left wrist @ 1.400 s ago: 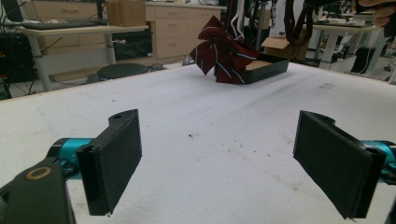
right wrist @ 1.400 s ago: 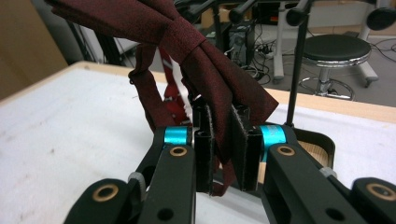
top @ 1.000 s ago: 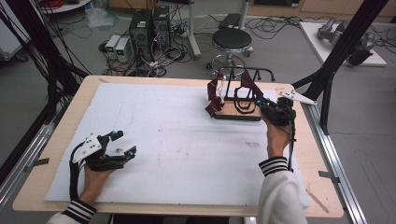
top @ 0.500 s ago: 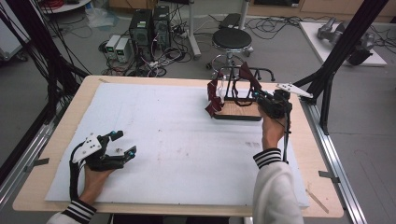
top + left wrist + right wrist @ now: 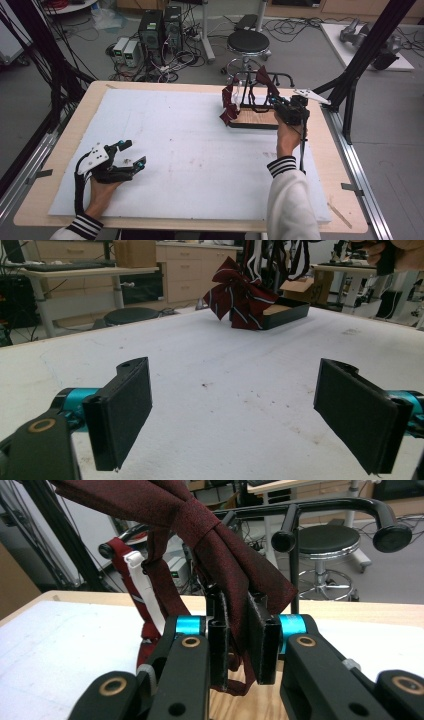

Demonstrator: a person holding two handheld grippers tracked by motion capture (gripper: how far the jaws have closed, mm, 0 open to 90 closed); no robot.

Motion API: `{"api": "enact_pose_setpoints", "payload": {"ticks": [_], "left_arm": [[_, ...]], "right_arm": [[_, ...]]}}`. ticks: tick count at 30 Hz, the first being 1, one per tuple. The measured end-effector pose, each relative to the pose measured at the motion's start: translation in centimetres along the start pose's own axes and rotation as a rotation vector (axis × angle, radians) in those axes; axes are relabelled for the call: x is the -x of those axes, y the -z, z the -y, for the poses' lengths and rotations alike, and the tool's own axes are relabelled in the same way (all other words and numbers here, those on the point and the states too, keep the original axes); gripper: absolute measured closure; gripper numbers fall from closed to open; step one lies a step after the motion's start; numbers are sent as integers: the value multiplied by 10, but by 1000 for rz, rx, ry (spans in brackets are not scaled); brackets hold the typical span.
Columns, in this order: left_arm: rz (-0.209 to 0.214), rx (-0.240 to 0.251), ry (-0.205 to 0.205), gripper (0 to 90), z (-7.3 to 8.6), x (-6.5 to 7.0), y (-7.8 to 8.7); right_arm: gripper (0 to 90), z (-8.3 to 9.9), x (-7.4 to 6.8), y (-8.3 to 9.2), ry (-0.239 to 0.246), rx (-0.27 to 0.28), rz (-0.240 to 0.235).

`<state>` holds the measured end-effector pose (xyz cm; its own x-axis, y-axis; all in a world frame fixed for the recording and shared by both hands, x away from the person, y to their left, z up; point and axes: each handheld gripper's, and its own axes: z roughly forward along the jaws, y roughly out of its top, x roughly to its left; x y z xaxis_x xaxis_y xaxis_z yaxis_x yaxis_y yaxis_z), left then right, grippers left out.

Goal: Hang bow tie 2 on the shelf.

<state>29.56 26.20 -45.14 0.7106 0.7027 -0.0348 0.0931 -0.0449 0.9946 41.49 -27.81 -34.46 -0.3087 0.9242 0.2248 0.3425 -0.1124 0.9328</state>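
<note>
Bow tie (image 5: 235, 555), dark red, hangs from the black rack (image 5: 340, 505) at the far right of the desk (image 5: 60, 135); that is the item under work.

Nearest the person, the left gripper (image 5: 131, 156) rests low on the white mat (image 5: 190, 150) at the near left corner. In the left gripper view its fingers (image 5: 122, 410) stand wide apart with nothing between them, aimed across the mat toward the rack. It takes no part in the present step.

Farther off, the right gripper (image 5: 276, 104) is held at the rack's near right side, above its wooden base (image 5: 255, 117). In the right gripper view its fingers (image 5: 261, 640) stand narrow and clamp a fold of the bow tie just below the knot. The wings of the tie spread above the fingers, and its strap loops up toward the rack's bar.

A second red tie, striped (image 5: 229, 105), hangs at the left end of the rack, apart from the gripper.

Assessment: the step in hand appears to be taking the bow tie off the rack, with the grasp made and the lift not yet done. The next move likely calls for raising the tie until its strap clears the bar, then drawing it toward the mat. The strap may snag on the bar's knobbed ends.
</note>
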Motion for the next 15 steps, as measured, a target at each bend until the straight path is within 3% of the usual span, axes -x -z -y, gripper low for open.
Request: {"api": "enact_pose_setpoints", "payload": {"ticks": [6,15], "left_arm": [[-1,1,0,158,0,0,0],[-1,-1,-2,158,0,0,0]], "right_arm": [[808,0,-1,-5,23,0,20],[808,-7,0,-15,17,-2,33]]}}
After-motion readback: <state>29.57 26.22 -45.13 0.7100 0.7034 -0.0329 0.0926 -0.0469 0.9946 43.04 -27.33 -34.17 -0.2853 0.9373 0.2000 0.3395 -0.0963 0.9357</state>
